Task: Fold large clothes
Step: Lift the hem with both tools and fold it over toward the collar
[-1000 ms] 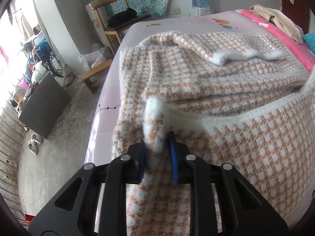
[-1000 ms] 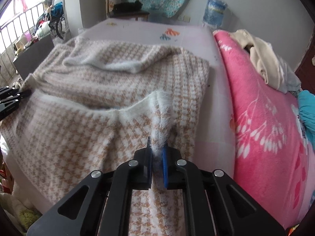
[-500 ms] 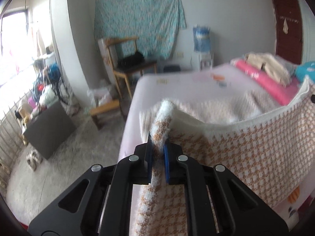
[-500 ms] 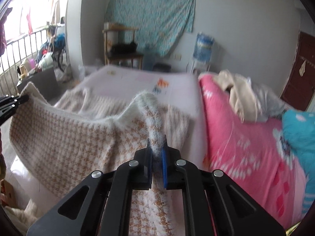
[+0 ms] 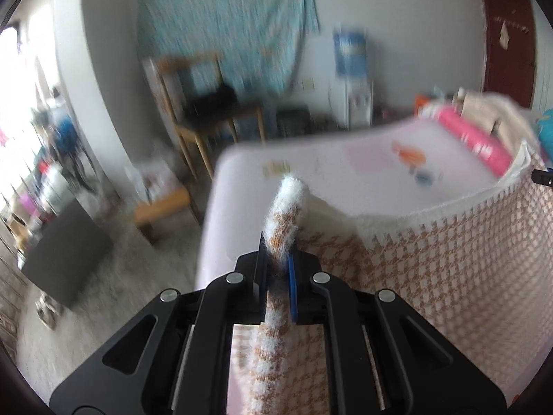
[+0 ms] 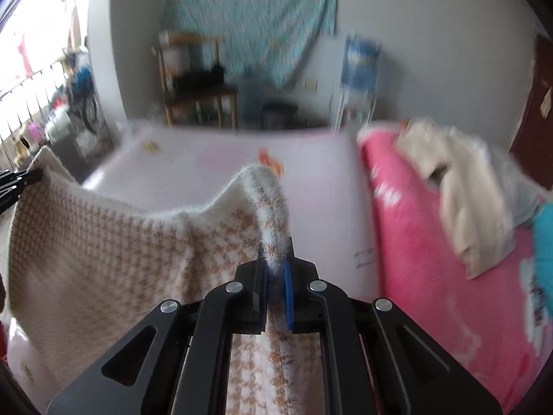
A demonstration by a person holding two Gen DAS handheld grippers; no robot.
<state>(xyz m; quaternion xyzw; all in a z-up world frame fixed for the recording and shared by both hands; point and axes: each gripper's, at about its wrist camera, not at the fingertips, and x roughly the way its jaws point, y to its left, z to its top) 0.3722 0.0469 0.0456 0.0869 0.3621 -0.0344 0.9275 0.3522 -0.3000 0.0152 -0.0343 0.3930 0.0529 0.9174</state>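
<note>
Item: fuzzy knit garment (image 5: 449, 259), orange-and-white houndstooth with a plain white border. Held up above the bed (image 5: 345, 162), hanging as a sheet between both tools, top edge sagging slightly in the middle; lower part falling toward the near edge of the mattress. Seen also from the right wrist (image 6: 121, 242).

Left tool (image 5: 276, 269): black frame, blue pads, clenched on a bunched corner of the garment, the fabric rising in a furry roll above the fingertips. Visible too at the far left edge of the right wrist view (image 6: 17, 186).

Right tool (image 6: 274, 276): same build, clamped on the opposite upper corner, white-edged fabric folded over the top of the jaws. Tip just visible at the far right edge of the left wrist view (image 5: 542, 176).

Bed: pale pink sheet with small printed motifs.

Pink blanket (image 6: 432, 242): along the right side of the bed, white pattern.

Cream clothing (image 6: 466, 190): heaped on the pink blanket, well apart from the held garment.

Background, blurred: wooden chair (image 5: 193, 110) with a dark object on its seat; turquoise floral cloth (image 5: 224, 24) hung on the wall; water dispenser (image 5: 352, 79) with blue bottle; dark red door (image 5: 504, 34); low wooden stool (image 5: 162, 207) on the floor beside the bed.
</note>
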